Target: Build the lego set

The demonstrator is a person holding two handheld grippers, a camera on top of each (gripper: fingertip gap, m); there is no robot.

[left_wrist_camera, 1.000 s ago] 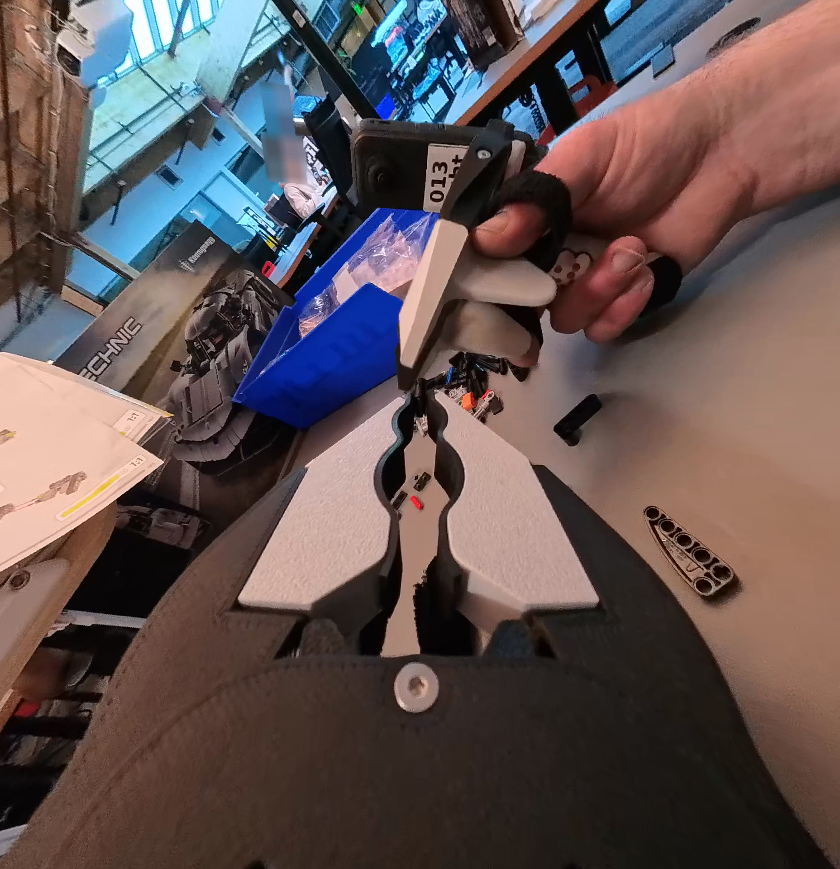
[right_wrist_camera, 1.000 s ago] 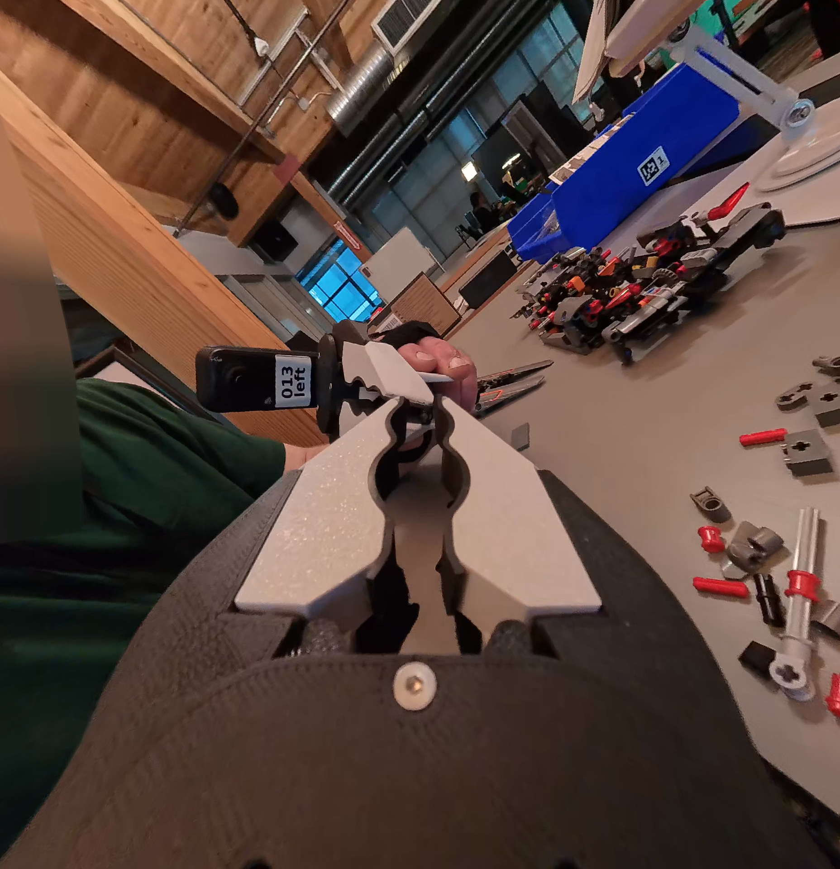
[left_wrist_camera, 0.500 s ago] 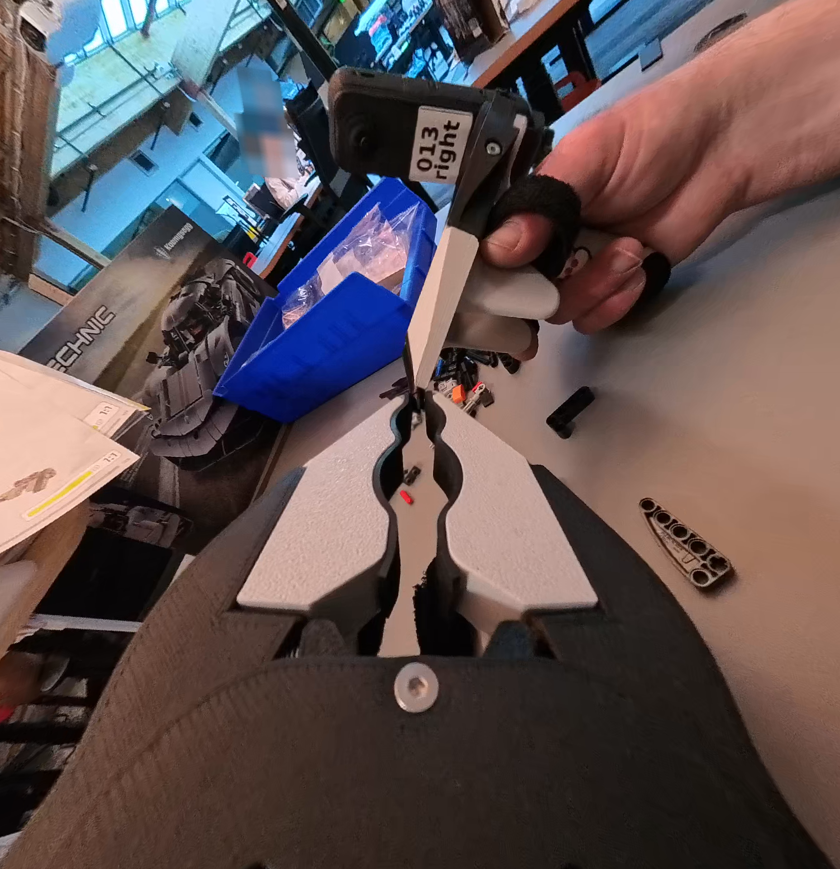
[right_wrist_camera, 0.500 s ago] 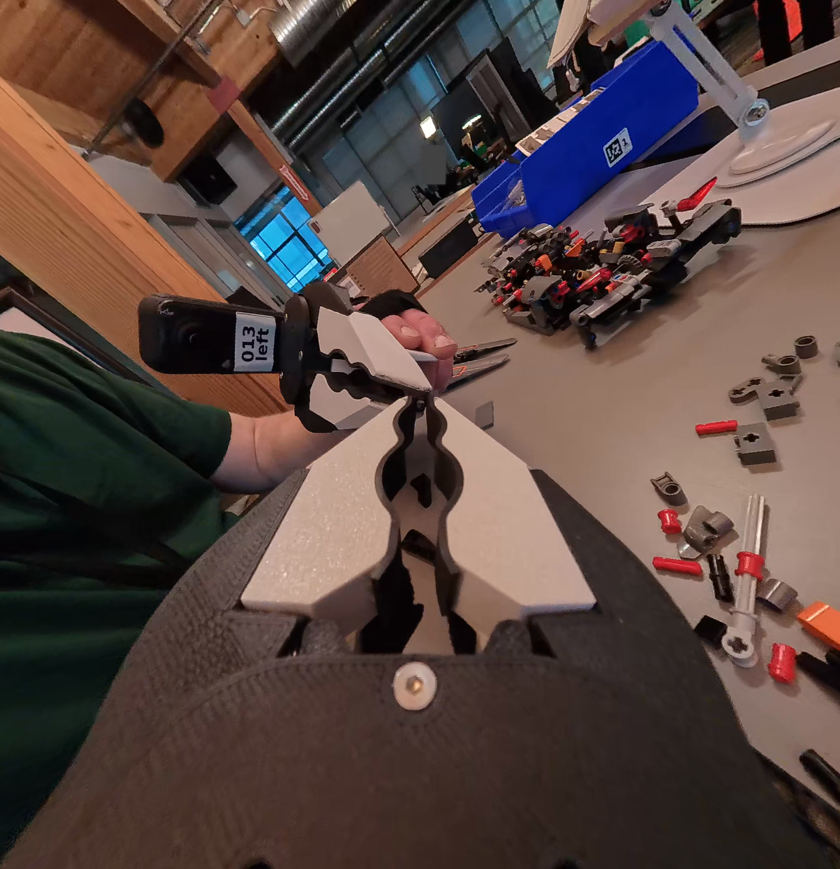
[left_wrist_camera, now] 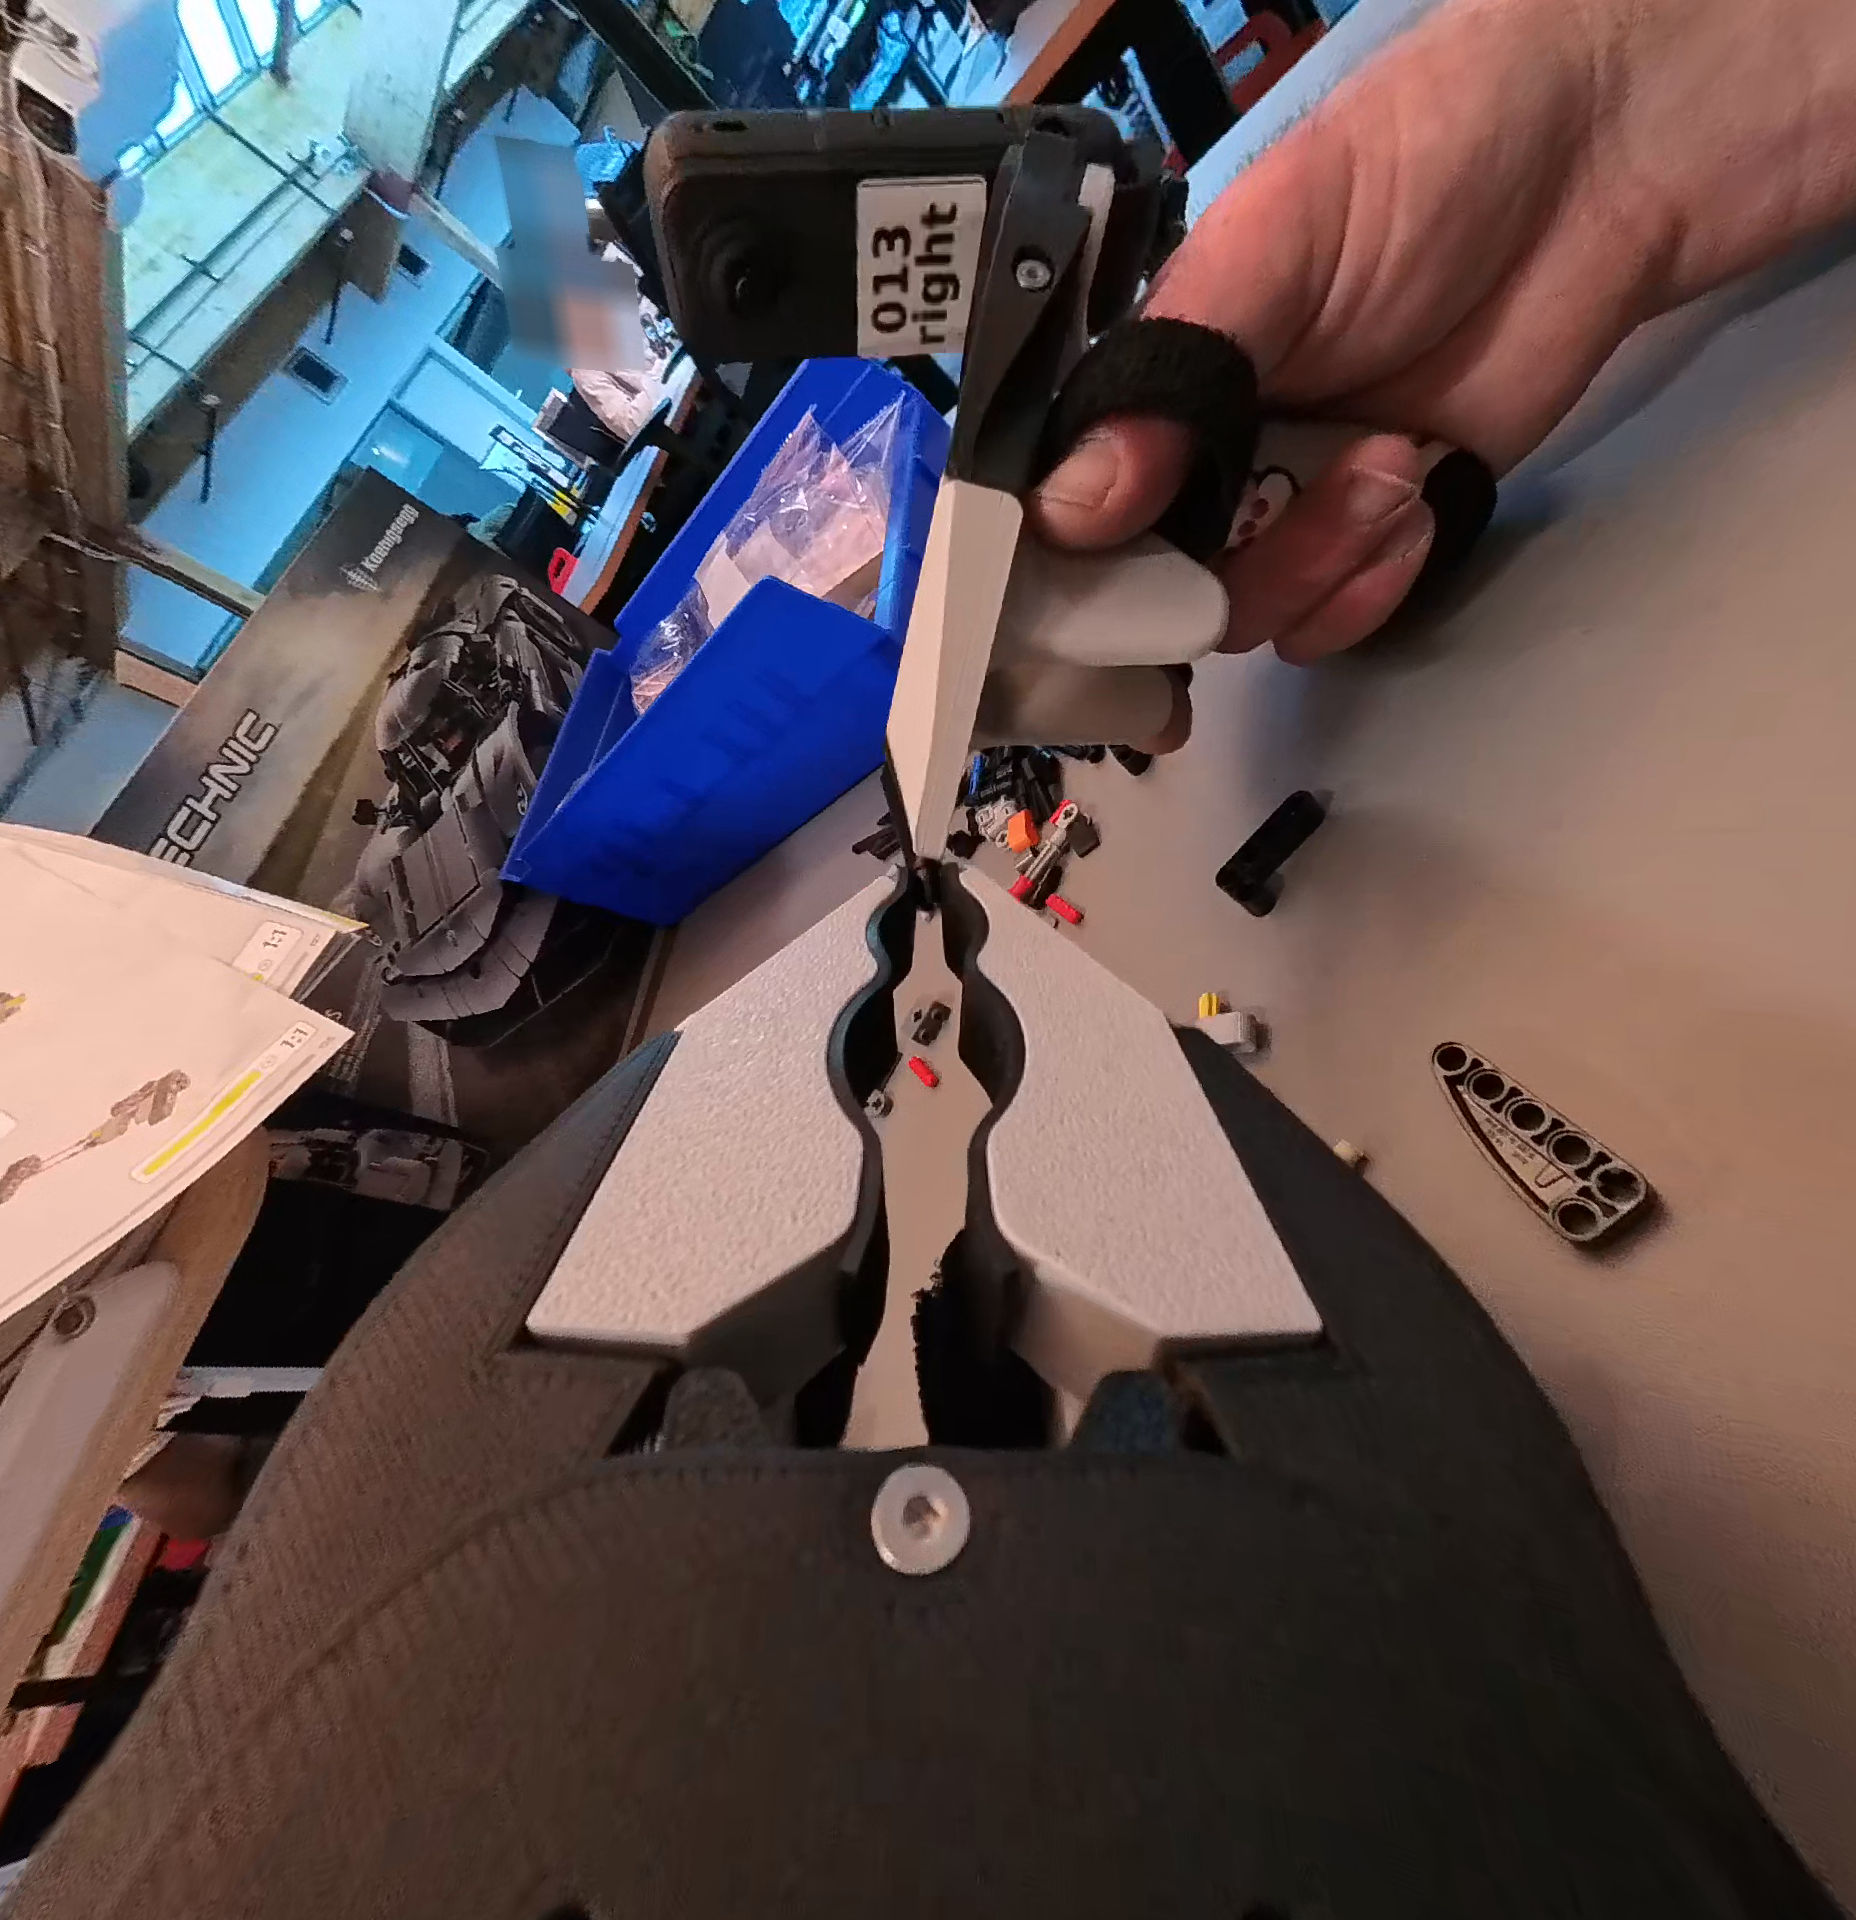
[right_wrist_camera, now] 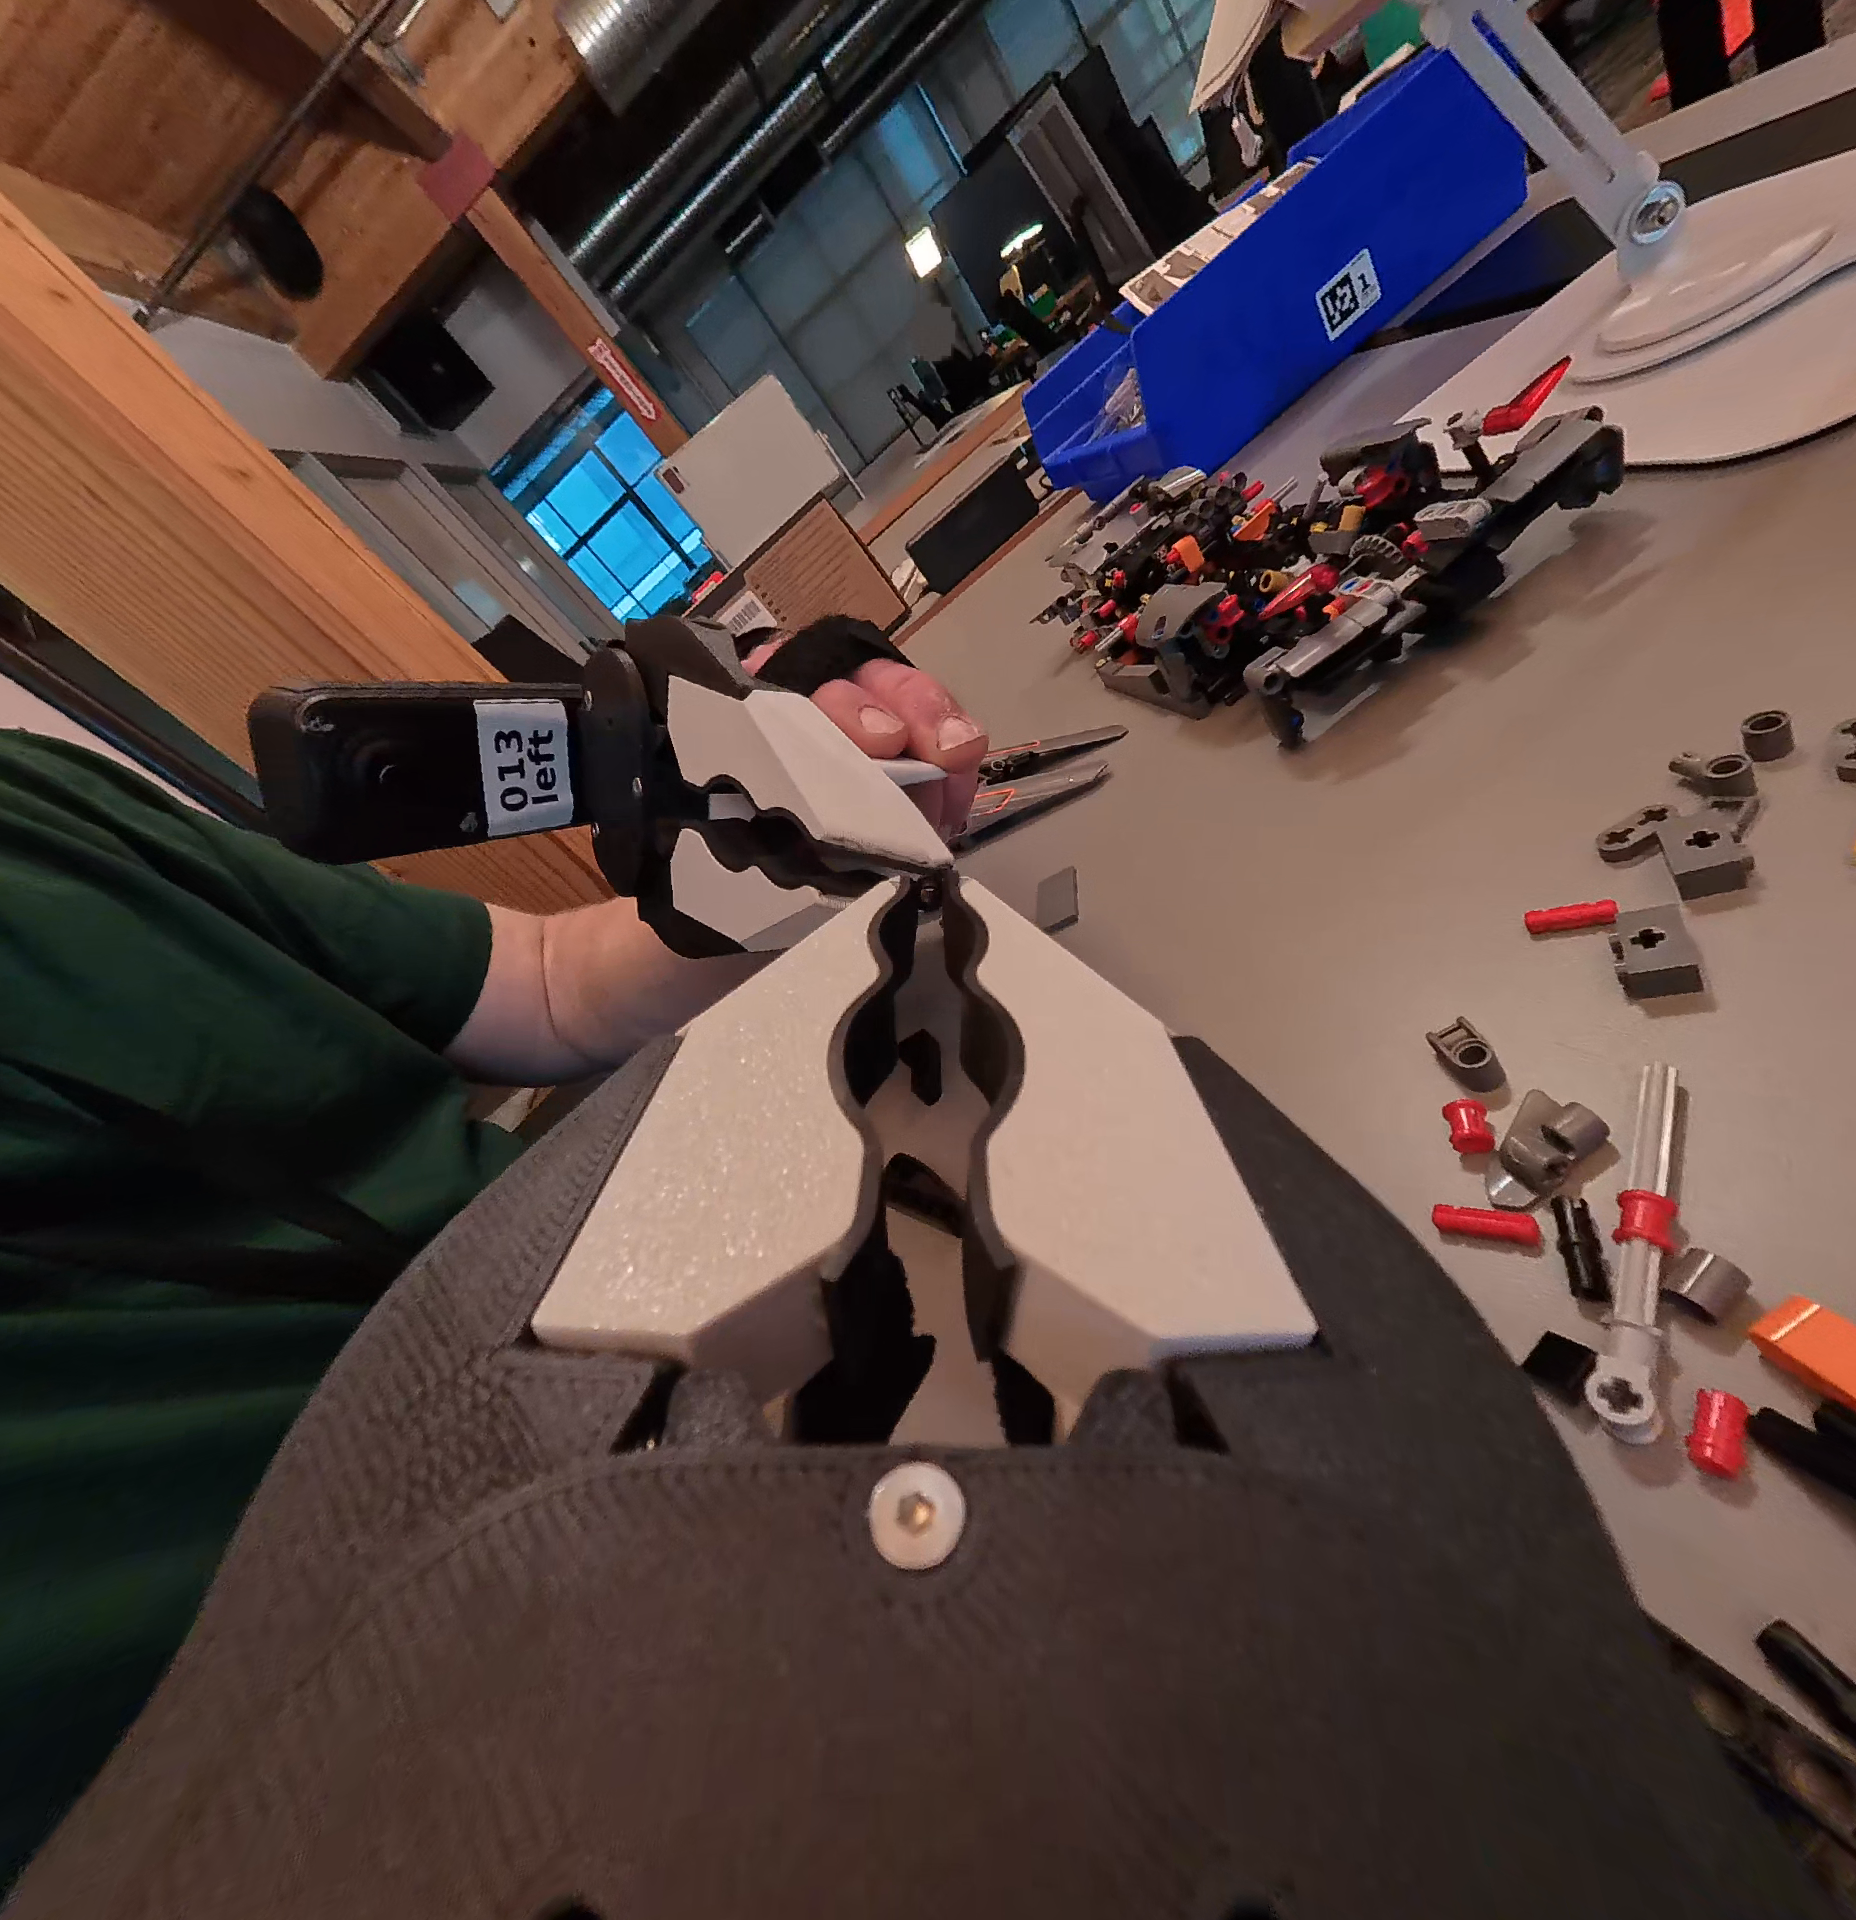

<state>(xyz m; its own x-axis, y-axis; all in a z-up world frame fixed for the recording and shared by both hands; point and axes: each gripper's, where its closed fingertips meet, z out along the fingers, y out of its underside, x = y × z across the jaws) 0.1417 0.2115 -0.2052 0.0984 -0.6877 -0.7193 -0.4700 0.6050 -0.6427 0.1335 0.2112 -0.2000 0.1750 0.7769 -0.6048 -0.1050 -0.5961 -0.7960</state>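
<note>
— Where are the two grippers?

— Tip to tip above the grey desk (left_wrist_camera: 1630,727). The left gripper (left_wrist_camera: 922,883) has its jaws nearly together, pinching a small black Lego pin (left_wrist_camera: 924,881) at the very tips. The right gripper (right_wrist_camera: 929,891) meets it there, jaws drawn in just as narrow around the same dark piece — which of the two truly bears it, I cannot tell.

— And the rest of the set?

— The half-built model (right_wrist_camera: 1350,561), grey and black with red bits, sits farther back on the desk near a blue bin (right_wrist_camera: 1319,312). Loose parts lie to the right: a light grey axle with red bushes (right_wrist_camera: 1641,1247), red pins (right_wrist_camera: 1485,1224), a dark grey connector block (right_wrist_camera: 1656,951), an orange piece (right_wrist_camera: 1817,1351).

— On the other side?

— A black perforated curved panel (left_wrist_camera: 1537,1143) and a short black beam (left_wrist_camera: 1267,852) lie apart on the desk — beyond them a second blue bin with clear bags (left_wrist_camera: 737,665), the set's box (left_wrist_camera: 384,810), and an open instruction booklet (left_wrist_camera: 124,1039).
</note>
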